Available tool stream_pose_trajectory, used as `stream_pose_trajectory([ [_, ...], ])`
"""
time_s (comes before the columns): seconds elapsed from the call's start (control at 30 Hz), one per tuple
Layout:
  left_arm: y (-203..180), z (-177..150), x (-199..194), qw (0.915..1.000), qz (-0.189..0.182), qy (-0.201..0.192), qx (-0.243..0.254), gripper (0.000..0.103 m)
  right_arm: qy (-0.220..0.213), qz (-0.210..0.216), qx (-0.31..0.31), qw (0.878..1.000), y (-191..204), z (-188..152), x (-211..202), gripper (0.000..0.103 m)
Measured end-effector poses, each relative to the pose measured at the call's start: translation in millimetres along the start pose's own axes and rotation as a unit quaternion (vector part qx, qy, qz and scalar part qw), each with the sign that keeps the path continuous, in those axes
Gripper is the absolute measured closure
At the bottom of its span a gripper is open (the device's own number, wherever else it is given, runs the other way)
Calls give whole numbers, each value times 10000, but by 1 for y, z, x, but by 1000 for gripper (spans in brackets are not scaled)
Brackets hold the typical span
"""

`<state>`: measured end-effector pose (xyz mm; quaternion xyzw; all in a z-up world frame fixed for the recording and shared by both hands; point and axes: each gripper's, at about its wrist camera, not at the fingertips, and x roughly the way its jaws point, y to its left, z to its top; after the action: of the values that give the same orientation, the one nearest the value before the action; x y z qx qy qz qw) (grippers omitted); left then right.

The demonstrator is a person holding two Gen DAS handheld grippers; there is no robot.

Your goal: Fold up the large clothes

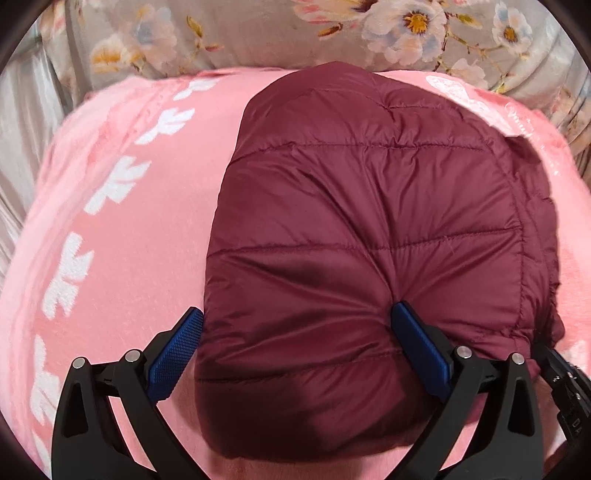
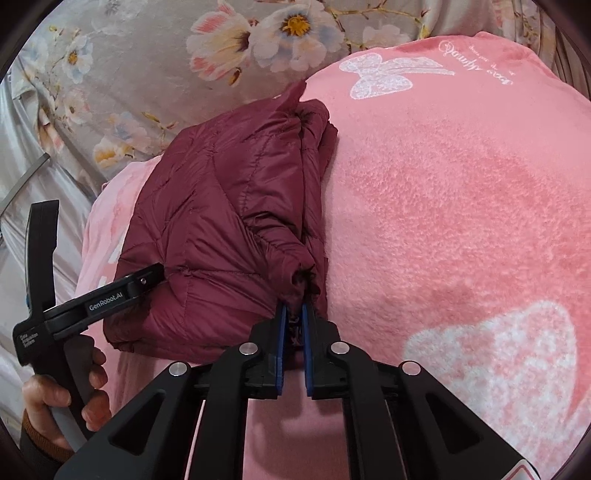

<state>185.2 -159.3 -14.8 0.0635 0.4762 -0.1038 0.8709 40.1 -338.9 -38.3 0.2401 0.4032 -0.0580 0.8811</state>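
The dark maroon quilted puffer jacket [image 1: 369, 240], already folded into a compact bundle, lies on a pink fleece blanket [image 1: 122, 229] with white leaf and butterfly prints, itself spread over a grey floral bedsheet [image 1: 258, 33]. The right gripper [image 2: 293, 314] has its blue fingers [image 2: 281, 325] drawn together on a gathered hem or cuff at the bundle's near right edge. The left gripper [image 1: 295, 334] has its fingers apart, straddling the bundle's near left part, one pad pressing into the padding and the other just outside the left edge.

To settle the fold well, the pinched edge would best be tucked flush against the bundle while the padding is pressed flat.

The stacked layers along the right side are shown only by the right wrist view, as is the person's hand [image 2: 62, 395] on the left handle; whether those layers are even is probably not decidable. The smooth top panel is shown whole only by the left wrist view.
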Motion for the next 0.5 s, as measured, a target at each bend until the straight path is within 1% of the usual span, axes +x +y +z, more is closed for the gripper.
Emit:
stream_pose_trajectory([
  [0.03,4,-1,-1,9999,-101,26,-59,5,17,-32,-24,10000,1,0,-4,94],
  [0.1,20,-5,-7,9991,-308,84,-287,5,33,-119,-36,9999,1,1,-11,82],
  [0.13,28,-6,-11,9985,-381,77,-385,5,13,-208,-33,9998,1,4,-16,70],
  [0.17,34,-6,-14,9980,-426,61,-454,5,-15,-240,-21,9997,1,7,-18,64],
  [0.2,42,-4,-19,9975,-454,23,-550,5,-67,-225,17,9997,-1,12,-21,61],
  [0.23,49,0,-22,9968,-480,-30,-635,5,-133,-135,106,9998,-3,20,-23,54],
  [0.27,52,3,-24,9962,-530,-37,-683,5,-160,-65,193,9997,-4,26,-21,44],
  [0.33,59,17,-19,9937,-800,66,-785,5,-172,99,421,9989,-7,42,-13,34],
  [0.4,62,27,-10,9916,-980,170,-823,5,-171,227,505,9983,-7,54,-3,33],
  [0.43,62,31,-5,9912,-1012,212,-825,5,-134,264,542,9981,-7,58,4,33],
  [0.5,59,38,11,9899,-1076,369,-846,5,89,418,700,9966,-10,65,27,33],
])
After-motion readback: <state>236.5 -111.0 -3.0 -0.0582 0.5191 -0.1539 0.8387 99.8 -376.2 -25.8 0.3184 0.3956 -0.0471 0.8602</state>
